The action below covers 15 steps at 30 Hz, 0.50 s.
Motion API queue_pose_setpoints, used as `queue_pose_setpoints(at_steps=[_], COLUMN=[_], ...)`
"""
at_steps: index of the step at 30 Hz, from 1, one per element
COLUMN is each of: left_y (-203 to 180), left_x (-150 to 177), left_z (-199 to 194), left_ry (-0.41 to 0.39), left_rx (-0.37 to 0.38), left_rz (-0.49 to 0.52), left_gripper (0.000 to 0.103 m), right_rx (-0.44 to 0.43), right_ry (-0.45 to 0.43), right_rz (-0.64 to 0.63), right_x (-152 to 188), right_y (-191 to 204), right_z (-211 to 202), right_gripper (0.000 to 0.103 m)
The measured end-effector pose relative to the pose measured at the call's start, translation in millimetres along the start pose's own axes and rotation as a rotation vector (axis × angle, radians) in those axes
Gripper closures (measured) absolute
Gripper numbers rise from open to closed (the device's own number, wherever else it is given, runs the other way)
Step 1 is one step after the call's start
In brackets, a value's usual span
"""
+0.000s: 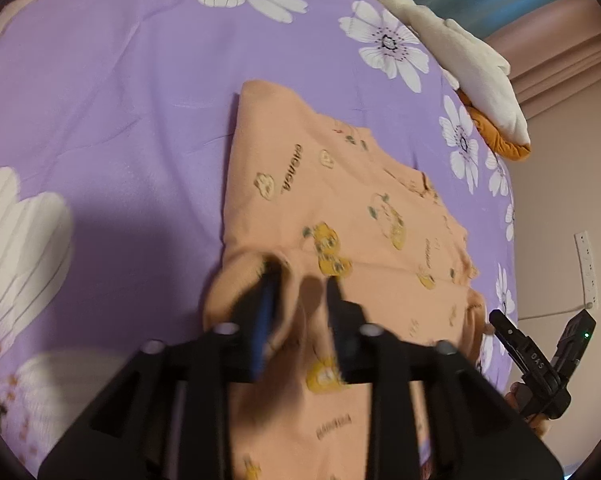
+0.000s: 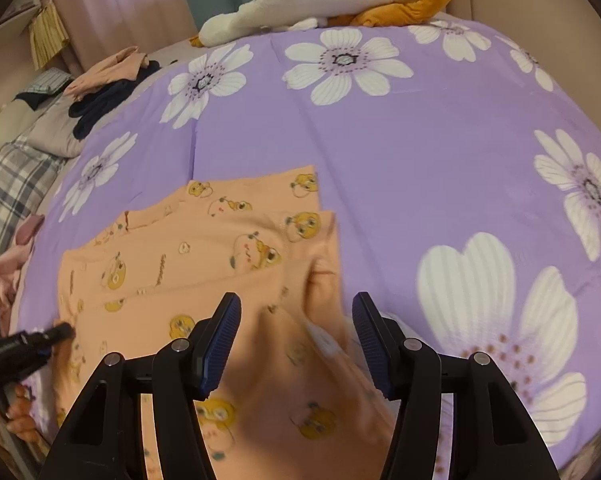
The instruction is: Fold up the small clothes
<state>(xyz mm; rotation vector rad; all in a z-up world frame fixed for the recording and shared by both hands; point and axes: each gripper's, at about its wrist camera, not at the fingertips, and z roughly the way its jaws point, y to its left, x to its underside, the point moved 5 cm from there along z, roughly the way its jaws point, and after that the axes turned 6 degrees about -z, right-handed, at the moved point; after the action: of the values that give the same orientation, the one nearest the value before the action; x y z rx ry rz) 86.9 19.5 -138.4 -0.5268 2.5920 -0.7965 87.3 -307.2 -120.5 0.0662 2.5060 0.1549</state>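
The left gripper [image 1: 300, 276] stands partly open, with a raised fold of the orange garment [image 1: 340, 216] draped at its left finger; no pinch is evident. The right gripper [image 2: 296, 320] stands wider apart, above the cloth, gripping nothing. The garment lies folded on the purple flowered bedsheet [image 2: 420, 128], its long axis running away from both cameras.

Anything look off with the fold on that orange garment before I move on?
Mostly tidy, but the orange garment is not flat at its near edge. By the left claw a corner curls up in a loop, and near the right claw a ridge bulges. Both claws are open, clear of the cloth.
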Motion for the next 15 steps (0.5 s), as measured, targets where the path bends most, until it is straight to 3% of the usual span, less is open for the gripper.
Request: queue_pose_setpoints(at_steps=[1, 3, 4, 7, 11, 15], left_y=[-3, -7, -6, 4, 18, 27], left_x=[5, 16, 21, 42, 63, 74], left_z=[-8, -26, -31, -40, -35, -28], left_ry=[-0.009, -0.041, -0.056, -0.041, 0.030, 0.038], left_rx=[0.003, 0.006, -0.004, -0.035, -0.006, -0.002], left_rz=[0.016, 0.056, 0.073, 0.117, 0.106, 0.062], left_gripper=[0.053, 0.020, 0.019, 0.020, 0.022, 0.037], right_rx=[0.001, -0.005, -0.010, -0.028, -0.070, -0.118], right_ry=[0.001, 0.009, 0.016, 0.046, 0.083, 0.093], right_rz=[0.000, 0.005, 0.009, 0.024, 0.062, 0.113], right_x=[2, 11, 16, 36, 58, 72], right_y=[-2, -8, -10, -17, -22, -26], right_z=[-3, -9, -11, -15, -15, -13], right_gripper=[0.046, 0.045, 0.044, 0.044, 0.044, 0.044])
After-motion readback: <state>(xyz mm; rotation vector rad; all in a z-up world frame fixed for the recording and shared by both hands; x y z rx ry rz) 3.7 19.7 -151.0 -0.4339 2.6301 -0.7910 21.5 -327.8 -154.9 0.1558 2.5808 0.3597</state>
